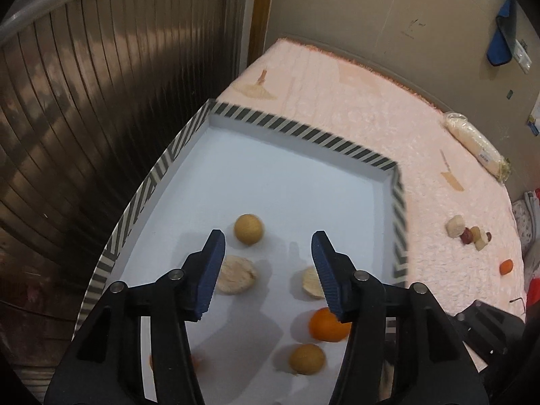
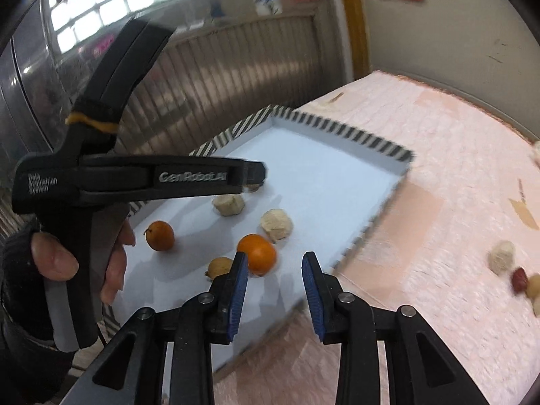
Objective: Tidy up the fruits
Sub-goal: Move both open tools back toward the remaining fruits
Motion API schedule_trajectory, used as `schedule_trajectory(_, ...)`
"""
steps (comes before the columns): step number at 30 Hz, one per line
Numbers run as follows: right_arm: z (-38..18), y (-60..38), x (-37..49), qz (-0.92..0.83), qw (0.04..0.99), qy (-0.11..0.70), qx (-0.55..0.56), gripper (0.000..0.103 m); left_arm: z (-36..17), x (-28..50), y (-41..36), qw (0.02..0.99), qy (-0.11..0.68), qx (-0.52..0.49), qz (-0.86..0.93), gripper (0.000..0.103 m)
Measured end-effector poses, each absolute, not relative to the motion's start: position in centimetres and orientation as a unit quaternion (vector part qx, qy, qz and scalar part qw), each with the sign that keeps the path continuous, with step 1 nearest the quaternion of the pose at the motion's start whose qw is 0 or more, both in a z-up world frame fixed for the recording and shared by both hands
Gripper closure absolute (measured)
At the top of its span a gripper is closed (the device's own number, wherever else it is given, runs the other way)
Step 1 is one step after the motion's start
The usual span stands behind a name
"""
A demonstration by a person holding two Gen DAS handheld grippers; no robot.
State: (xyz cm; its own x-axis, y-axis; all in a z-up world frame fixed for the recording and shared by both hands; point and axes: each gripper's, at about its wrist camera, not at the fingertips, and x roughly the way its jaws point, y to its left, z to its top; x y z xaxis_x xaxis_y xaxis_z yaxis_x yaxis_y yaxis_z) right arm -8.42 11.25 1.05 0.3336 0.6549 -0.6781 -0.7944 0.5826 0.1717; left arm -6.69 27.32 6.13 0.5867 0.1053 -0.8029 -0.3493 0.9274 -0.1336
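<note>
- The left gripper (image 1: 268,271) hangs over the white tray (image 1: 303,175) with its blue-padded jaws spread wide and nothing between them.
- The right gripper (image 2: 275,290) is also parted wide and empty, poised above the tray's near edge where it meets the pink bedspread (image 2: 438,168).
- Fruit already lies on the tray floor: a bright orange (image 1: 327,325), two tan round fruits (image 1: 249,228) and (image 1: 307,358), and two pale lumpy pieces (image 1: 236,275) and (image 1: 312,283).
- More fruit waits outside on the bedspread, well apart from the tray: a small cluster of pale and red pieces (image 1: 469,233) and a lone small orange fruit (image 1: 506,267).
- Judging by this, sorting is partway done, and the loose cluster seems the likely next target.
- Risk: round fruit could roll on the smooth tray floor if bumped by a descending jaw, or squirt out of a pinch that closes off-centre.
- Risk: the soft bedspread gives underneath, so a press could sink and tip the tray or miss a small piece.
- Both views are motion-blurred, so exact fruit types are hard to tell.
- Only the right wrist view shows the person's hand (image 2: 84,256) around the left tool's handle, plus an orange-brown stemmed fruit (image 2: 161,235) at the tray's left side.
- Only the left wrist view shows a wrapped white bundle (image 1: 476,145) far across the bed.
</note>
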Motion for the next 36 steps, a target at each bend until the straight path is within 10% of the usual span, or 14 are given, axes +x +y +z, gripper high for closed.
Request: schedule_trajectory(36,2.6,-15.0,-3.5,0.210,0.912,0.354,0.006,0.064,5.7,-1.2,5.5,0.898,0.437,-0.056,-0.023,0.049)
